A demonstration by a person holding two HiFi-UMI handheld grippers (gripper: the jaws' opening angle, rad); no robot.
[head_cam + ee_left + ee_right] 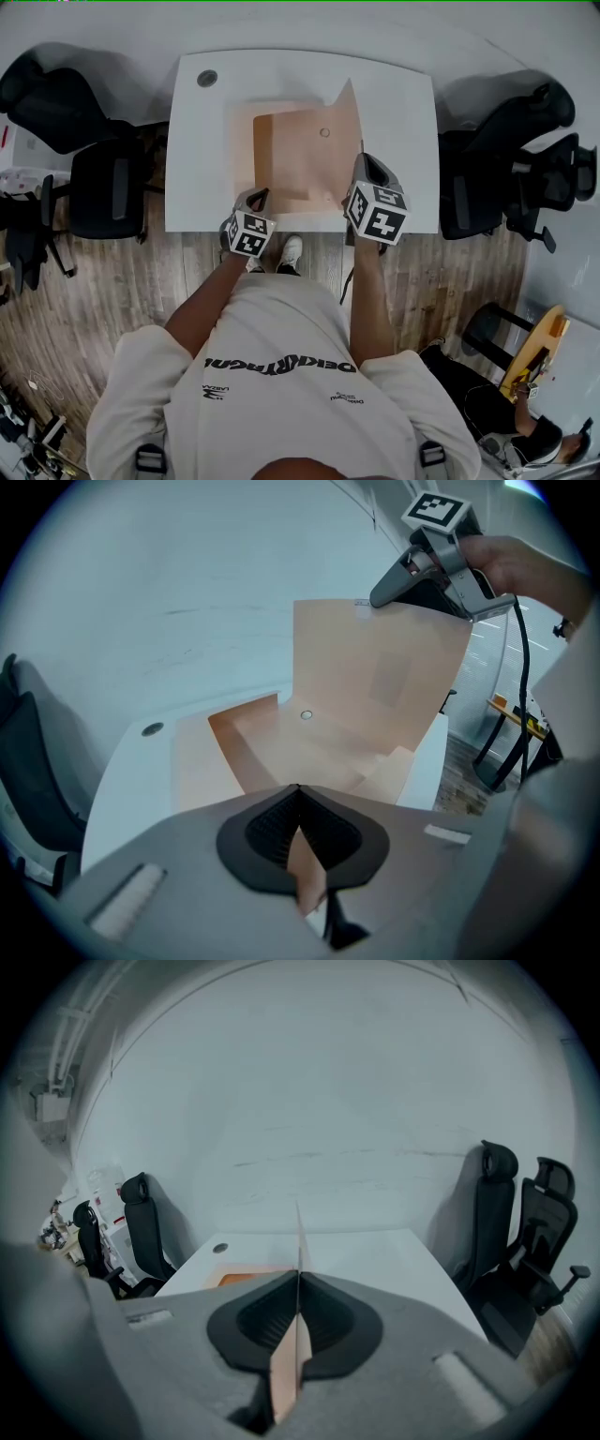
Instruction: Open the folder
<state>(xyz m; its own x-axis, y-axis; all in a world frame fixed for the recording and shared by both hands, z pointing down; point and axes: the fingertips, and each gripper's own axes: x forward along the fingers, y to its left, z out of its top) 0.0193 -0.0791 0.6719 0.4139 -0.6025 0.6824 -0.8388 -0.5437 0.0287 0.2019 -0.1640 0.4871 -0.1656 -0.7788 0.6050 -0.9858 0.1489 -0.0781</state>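
Note:
A tan paper folder [292,161] lies on the white table [403,112], half open. Its cover [343,131] stands up nearly vertical along the right side. My right gripper [363,159] is shut on the cover's near top edge; in the right gripper view the cover [298,1232] runs edge-on between the pads of that gripper [299,1274]. My left gripper [261,198] is shut on the folder's near left edge, a thin tan sheet pinched between the pads [298,791]. The left gripper view shows the raised cover [375,677], the inner pocket [272,747] and the right gripper [377,599] at the cover's top.
Black office chairs stand left [103,183] and right [487,178] of the table. A round cable hole [207,79] sits at the table's far left corner. Wood floor [112,281] lies below the near edge, and a yellow stand [536,347] is at the lower right.

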